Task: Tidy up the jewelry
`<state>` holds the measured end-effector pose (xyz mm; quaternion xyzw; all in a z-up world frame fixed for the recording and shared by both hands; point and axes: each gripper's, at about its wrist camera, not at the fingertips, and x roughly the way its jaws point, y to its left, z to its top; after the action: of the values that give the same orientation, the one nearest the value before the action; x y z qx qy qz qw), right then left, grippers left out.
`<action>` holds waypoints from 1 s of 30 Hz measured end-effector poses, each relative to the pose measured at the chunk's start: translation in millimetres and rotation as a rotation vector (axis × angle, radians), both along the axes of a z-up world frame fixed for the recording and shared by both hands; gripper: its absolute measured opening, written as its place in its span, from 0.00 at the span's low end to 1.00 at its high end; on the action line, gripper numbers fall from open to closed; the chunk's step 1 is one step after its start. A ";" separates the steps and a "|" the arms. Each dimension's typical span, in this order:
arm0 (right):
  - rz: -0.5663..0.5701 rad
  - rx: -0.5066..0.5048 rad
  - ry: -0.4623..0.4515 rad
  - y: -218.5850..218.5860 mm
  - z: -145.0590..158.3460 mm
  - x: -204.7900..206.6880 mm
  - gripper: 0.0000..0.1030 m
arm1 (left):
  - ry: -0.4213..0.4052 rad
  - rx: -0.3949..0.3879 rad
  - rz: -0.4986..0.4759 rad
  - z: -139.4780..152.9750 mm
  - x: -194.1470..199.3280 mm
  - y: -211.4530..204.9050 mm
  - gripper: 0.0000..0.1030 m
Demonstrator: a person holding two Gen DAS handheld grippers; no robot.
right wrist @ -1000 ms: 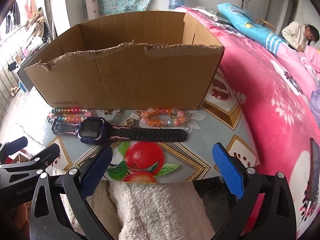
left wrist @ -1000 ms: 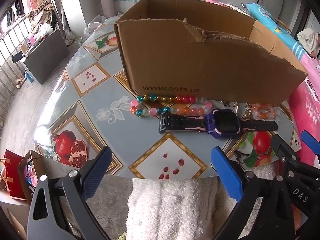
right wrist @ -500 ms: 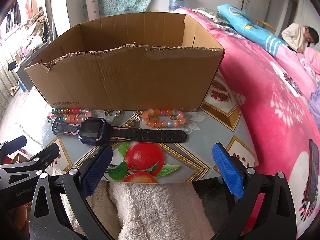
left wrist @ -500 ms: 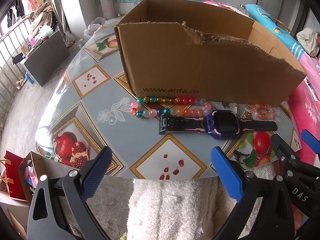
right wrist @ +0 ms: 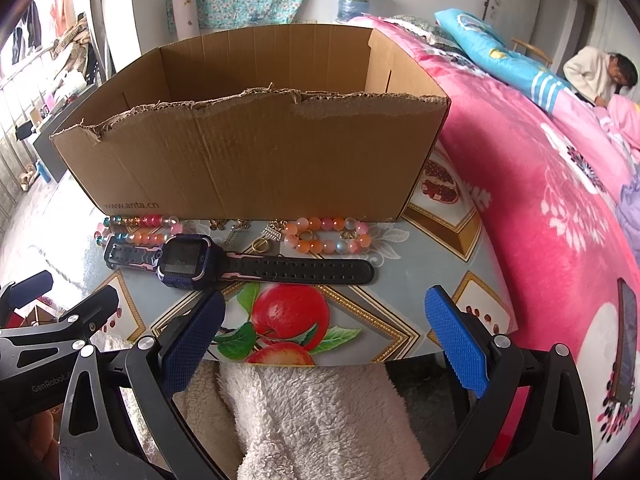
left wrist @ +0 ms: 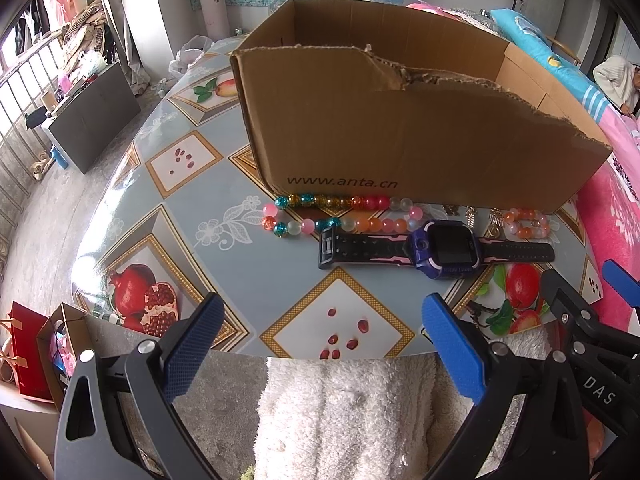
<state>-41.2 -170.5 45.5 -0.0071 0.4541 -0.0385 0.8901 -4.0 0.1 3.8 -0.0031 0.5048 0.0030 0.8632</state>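
**Nothing lifted yet: jewelry lined up against the box, both grippers waiting**

The jewelry sits in a row along the front foot of the cardboard box (left wrist: 400,120), on the fruit-patterned table (left wrist: 180,208). On the left end lies a long multicoloured bead strand (left wrist: 340,212), doubled on itself and touching the box wall. At the right end is a shorter orange-and-pink bead bracelet (right wrist: 326,234), and between the two some small gold pieces (right wrist: 260,236) lie close to the box; what exactly they are is too small to tell. Just in front of all this a purple-cased watch (left wrist: 440,248) lies flat with its black strap stretched out sideways.

Compared with a second ago, almost nothing has changed: every piece lies where it lay, and the views have only crept a shade nearer to the table. That suggests to me the sorting has not begun, and the box interior, as far as its far walls show, looks bare.

The left gripper (left wrist: 320,344) hangs over the near table edge, fingers spread wide with nothing between them. The right gripper (right wrist: 324,340) sits the same way, splayed and empty, beside it, roughly facing the watch strap. Beneath both, a white fluffy garment covers the person's lap (right wrist: 320,412).
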 end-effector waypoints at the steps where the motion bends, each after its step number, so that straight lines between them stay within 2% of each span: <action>1: 0.001 0.001 0.000 0.3 0.3 -0.4 0.93 | -0.001 0.001 0.000 -0.1 -0.1 -0.2 0.94; 30: -0.008 -0.025 -0.001 5.5 2.2 0.0 0.93 | -0.007 -0.006 0.001 5.1 2.6 7.7 0.94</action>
<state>-41.2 -165.0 47.7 -0.0163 0.4534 -0.0478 0.8899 -1.4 7.8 8.9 -0.0062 0.5017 0.0019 0.8650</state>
